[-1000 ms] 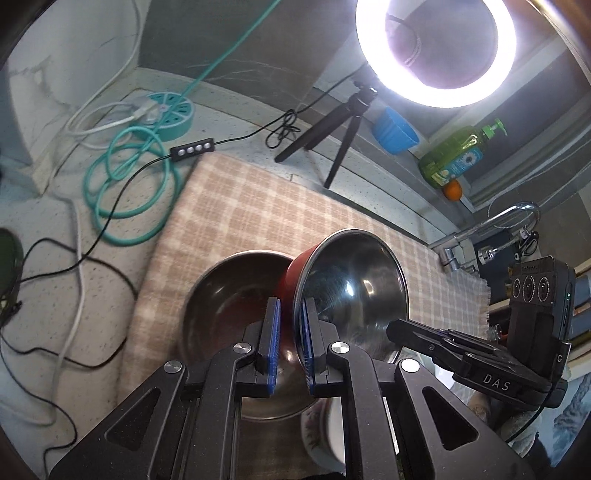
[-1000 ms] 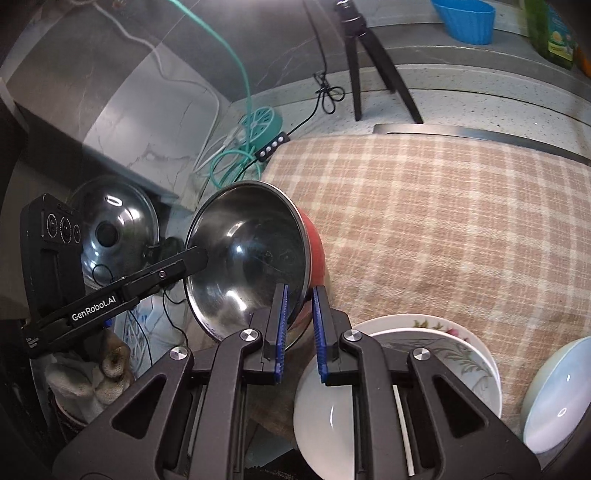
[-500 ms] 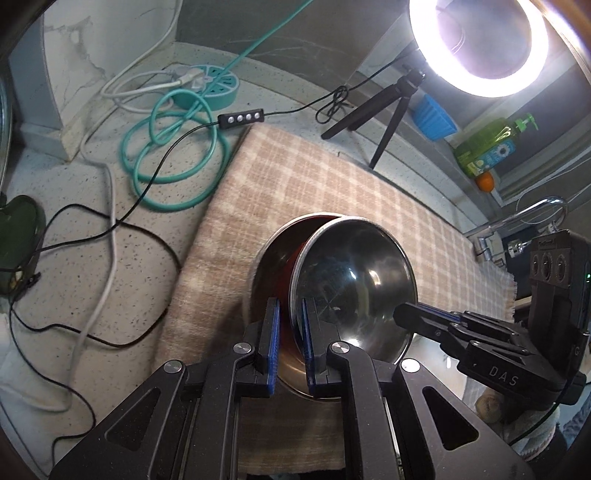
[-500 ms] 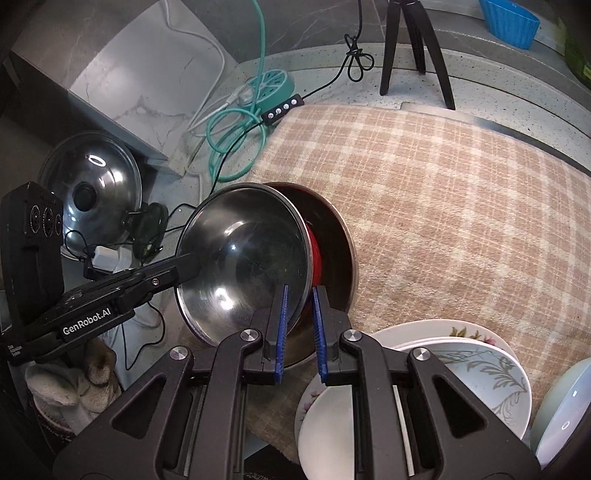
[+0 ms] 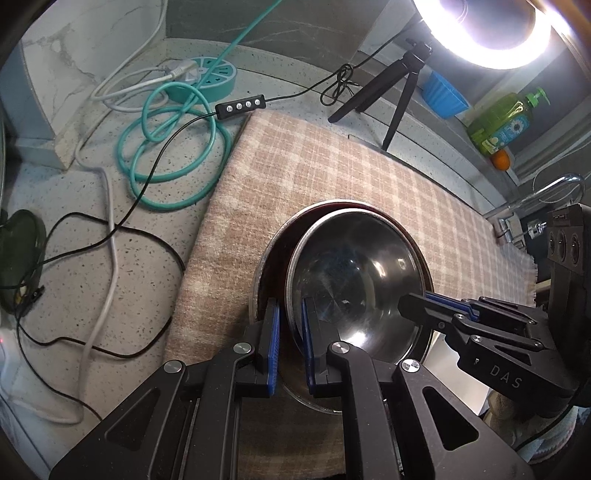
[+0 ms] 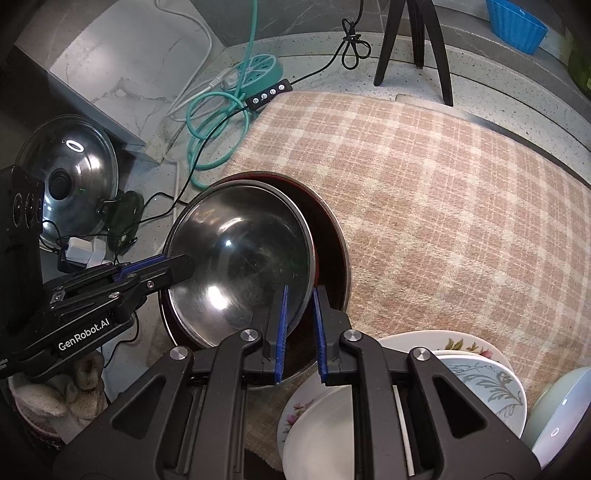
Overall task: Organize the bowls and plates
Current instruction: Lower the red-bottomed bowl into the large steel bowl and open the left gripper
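A steel bowl with a red outside (image 5: 354, 273) (image 6: 240, 258) sits nested, slightly off-centre, inside a larger steel bowl (image 5: 264, 258) (image 6: 334, 240) on the plaid cloth (image 5: 332, 166). My left gripper (image 5: 290, 314) is shut on the inner bowl's near rim. My right gripper (image 6: 299, 295) is shut on the opposite rim. Each gripper shows in the other's view, the right gripper (image 5: 417, 306) and the left gripper (image 6: 181, 266). Floral plates (image 6: 472, 373) with a white bowl (image 6: 321, 424) on them lie just right of the bowls, beside a pale bowl (image 6: 561, 406).
Left of the cloth lie a coiled teal cable (image 5: 166, 155), a round power strip (image 5: 207, 74) and black wires. A tripod (image 5: 399, 85) with a ring light (image 5: 480, 33), a blue tub (image 5: 443, 96) and a soap bottle (image 5: 502, 118) stand behind. A pot lid (image 6: 70, 173) lies far left.
The red-sided bowl hung tilted above the larger bowl. Both grippers have come down with it, and it now lies almost level inside the larger bowl.
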